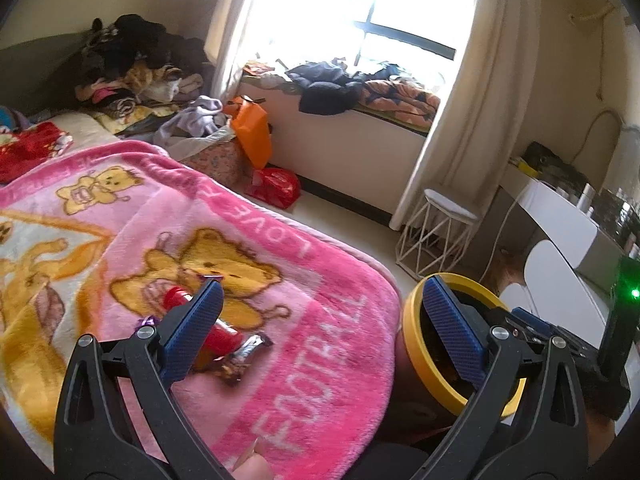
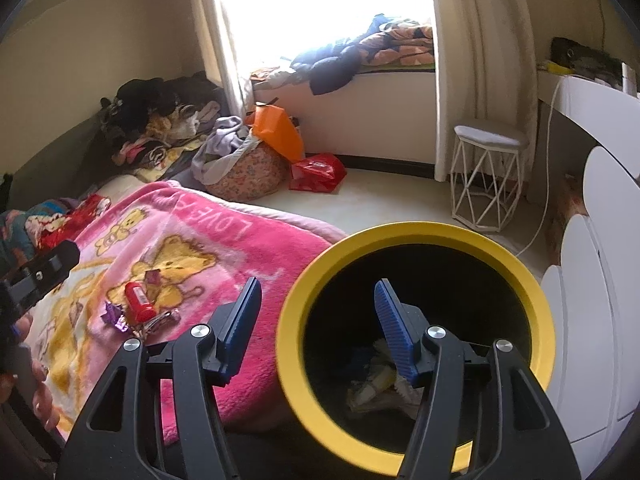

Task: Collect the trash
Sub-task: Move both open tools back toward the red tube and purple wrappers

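**Inspector:** Right wrist view first. Where does the trash stand?

**Assessor:** A round black bin with a yellow rim [image 2: 288, 360] sits on the floor at the near corner of the bed, just right of it. Crumpled pale paper and wrappers [image 2: 376, 390] already lie at its bottom, so part of the collecting appears done.

**Inspector:** And what is left?

**Assessor:** On the pink fleece blanket with yellow bears [image 2: 256, 256], left of the bin: a small red plastic bottle [image 2: 139, 302], a purple foil wrapper [image 2: 114, 316] touching it, and a dark snack wrapper [image 1: 244, 356] beside its near end. In my judgement the job is under way but unfinished.

**Inspector:** State of the tongs?

**Assessor:** Right gripper [image 2: 316, 324] has its jaws apart and empty; one finger hangs over the bin mouth, the other outside the rim. Left gripper [image 1: 324, 316] is spread wide and empty, above the blanket's near edge, with the red bottle behind its left finger.

**Inspector:** Surroundings?

**Assessor:** Farther off, a red plastic bag [image 2: 318, 172] and an orange bag [image 2: 278, 130] lie by the window seat; whether they count as trash I cannot tell. A white wire stool [image 2: 486, 178] stands far right.
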`<state>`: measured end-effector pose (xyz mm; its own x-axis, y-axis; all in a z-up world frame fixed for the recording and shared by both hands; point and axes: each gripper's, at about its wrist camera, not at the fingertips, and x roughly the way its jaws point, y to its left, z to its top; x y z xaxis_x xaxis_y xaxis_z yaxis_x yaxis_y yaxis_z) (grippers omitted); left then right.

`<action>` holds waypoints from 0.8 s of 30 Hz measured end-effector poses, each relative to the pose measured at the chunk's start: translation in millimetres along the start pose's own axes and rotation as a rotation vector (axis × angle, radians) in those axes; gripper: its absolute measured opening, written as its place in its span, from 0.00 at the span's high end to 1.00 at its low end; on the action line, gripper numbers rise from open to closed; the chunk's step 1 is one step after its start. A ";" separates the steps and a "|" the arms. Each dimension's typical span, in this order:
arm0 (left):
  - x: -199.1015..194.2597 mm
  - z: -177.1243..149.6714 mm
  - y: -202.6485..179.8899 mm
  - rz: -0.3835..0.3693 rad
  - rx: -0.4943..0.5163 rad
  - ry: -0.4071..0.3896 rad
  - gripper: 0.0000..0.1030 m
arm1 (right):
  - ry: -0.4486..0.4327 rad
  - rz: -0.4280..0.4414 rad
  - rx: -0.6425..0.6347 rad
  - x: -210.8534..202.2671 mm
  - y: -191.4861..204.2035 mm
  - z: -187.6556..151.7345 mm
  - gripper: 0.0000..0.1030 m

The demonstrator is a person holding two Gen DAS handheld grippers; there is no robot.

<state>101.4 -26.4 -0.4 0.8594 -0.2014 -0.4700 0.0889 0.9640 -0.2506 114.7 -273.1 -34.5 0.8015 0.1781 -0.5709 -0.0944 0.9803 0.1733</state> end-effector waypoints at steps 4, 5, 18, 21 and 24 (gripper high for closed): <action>-2.6 1.4 9.7 0.015 -0.019 -0.006 0.11 | -0.001 0.016 -0.023 -0.6 12.6 -0.6 0.43; -3.3 1.7 12.1 0.018 -0.024 -0.008 0.11 | -0.001 0.023 -0.027 -0.6 16.8 -1.0 0.43; -9.7 5.2 38.6 0.069 -0.062 -0.026 0.11 | 0.009 0.089 -0.070 -0.9 48.8 -3.4 0.43; -12.1 7.1 51.3 0.099 -0.083 -0.031 0.11 | 0.014 0.101 -0.085 2.1 57.4 -4.0 0.43; -13.0 8.5 63.1 0.124 -0.104 -0.030 0.11 | 0.024 0.114 -0.098 6.9 66.2 -4.8 0.43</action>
<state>100.2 38.6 -2.9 0.8754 -0.0753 -0.4774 -0.0700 0.9576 -0.2794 111.1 -206.5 -30.8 0.7680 0.2894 -0.5713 -0.2422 0.9571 0.1592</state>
